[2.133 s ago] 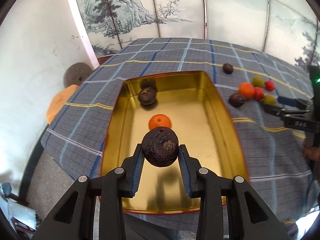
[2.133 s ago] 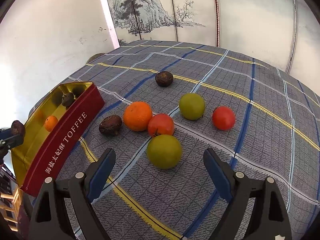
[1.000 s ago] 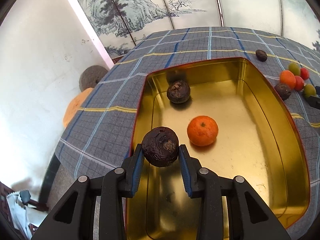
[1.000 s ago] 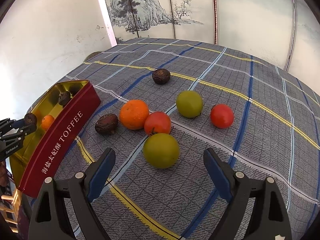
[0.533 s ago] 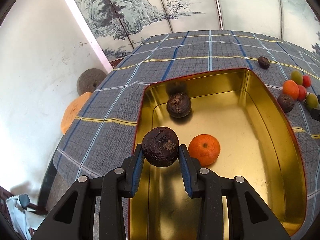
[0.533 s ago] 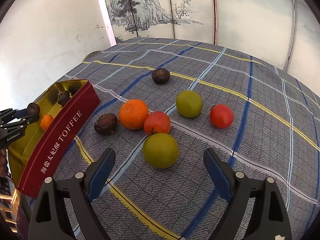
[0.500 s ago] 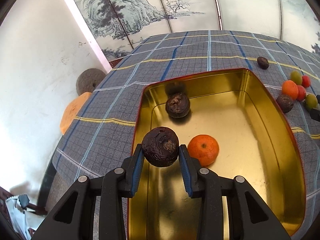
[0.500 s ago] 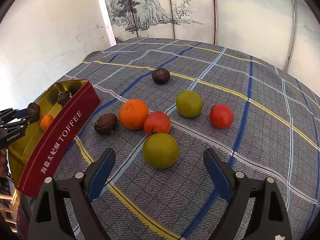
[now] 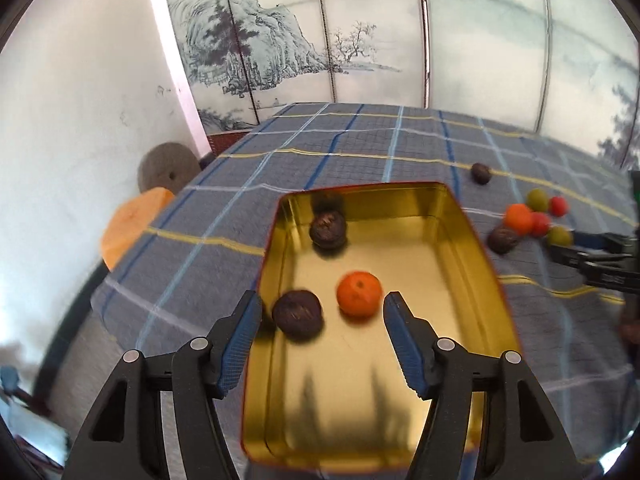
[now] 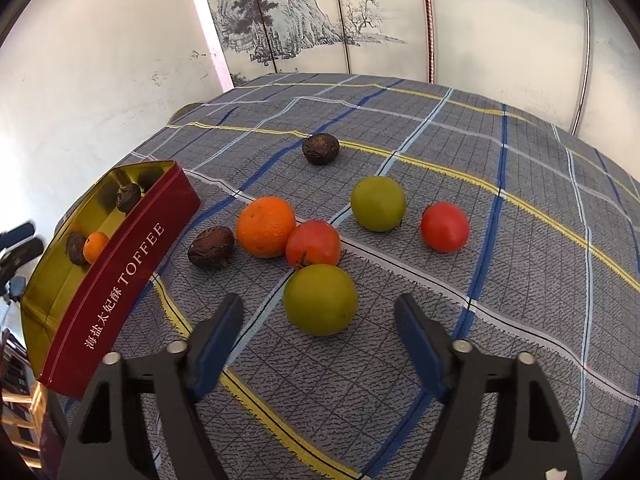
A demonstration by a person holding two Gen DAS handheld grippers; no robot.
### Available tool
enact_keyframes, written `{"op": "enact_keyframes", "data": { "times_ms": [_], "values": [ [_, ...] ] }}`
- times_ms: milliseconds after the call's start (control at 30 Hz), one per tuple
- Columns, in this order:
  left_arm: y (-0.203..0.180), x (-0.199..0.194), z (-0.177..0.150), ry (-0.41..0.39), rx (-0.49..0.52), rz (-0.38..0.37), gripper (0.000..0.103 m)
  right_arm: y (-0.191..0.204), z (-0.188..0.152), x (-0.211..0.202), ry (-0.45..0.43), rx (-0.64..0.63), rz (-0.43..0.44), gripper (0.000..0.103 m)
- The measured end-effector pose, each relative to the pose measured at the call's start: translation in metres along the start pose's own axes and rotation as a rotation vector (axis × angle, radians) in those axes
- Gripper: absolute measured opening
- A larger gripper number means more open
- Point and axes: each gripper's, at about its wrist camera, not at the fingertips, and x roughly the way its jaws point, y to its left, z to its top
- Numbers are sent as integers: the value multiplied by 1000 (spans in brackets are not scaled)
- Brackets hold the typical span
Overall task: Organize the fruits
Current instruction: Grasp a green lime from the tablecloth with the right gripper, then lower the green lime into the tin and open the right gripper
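Observation:
My left gripper (image 9: 322,334) is open and empty above the near end of the gold toffee tin (image 9: 476,252). In the tin lie a dark wrinkled fruit (image 9: 297,313) just ahead of the fingers, a small orange (image 9: 359,293) and another dark fruit (image 9: 328,230) at the far end. My right gripper (image 10: 318,342) is open and empty just short of a green fruit (image 10: 320,299). Beyond it on the cloth lie a red tomato (image 10: 313,244), an orange (image 10: 266,227), a dark fruit (image 10: 211,247), a second green fruit (image 10: 378,203), a second tomato (image 10: 444,227) and a far dark fruit (image 10: 320,148).
The checked blue-grey tablecloth (image 10: 500,280) covers the table. The tin's red side (image 10: 120,280) stands at the left in the right wrist view. An orange cushion (image 9: 132,226) and a grey round stool (image 9: 168,168) sit past the table's left edge. A painted screen stands behind.
My left gripper has opened and let go of the dark fruit, which now lies in the tin beside the small orange. The left gripper has also pulled back. My right gripper moved closer to the green fruit.

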Motion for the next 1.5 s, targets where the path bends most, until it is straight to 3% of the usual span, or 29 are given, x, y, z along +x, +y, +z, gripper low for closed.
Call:
{"op": "enact_keyframes", "data": {
  "times_ms": [167,367,533,767,967,1200,1500],
  "values": [
    [-3,-32,-32,4,-13,-41,64,3,1,5,23,-14,-3,61],
    [-4,-57,-61,14,-9,-46,64,7,1,6,38,-49,-20,34],
    [12,-73,-78,22,-60,-55,64,22,-6,-20,9,-36,30,33],
    [28,-75,-93,63,-148,-77,64,110,-1,-54,-37,-129,233,33],
    [34,-84,-99,61,-195,-79,65,185,7,-37,39,-211,376,33],
    [38,-89,-111,78,-237,-71,66,243,3,2,148,-300,403,33],
    [27,-99,-118,59,-175,-31,70,260,-2,20,202,-315,379,34]
  ]
}}
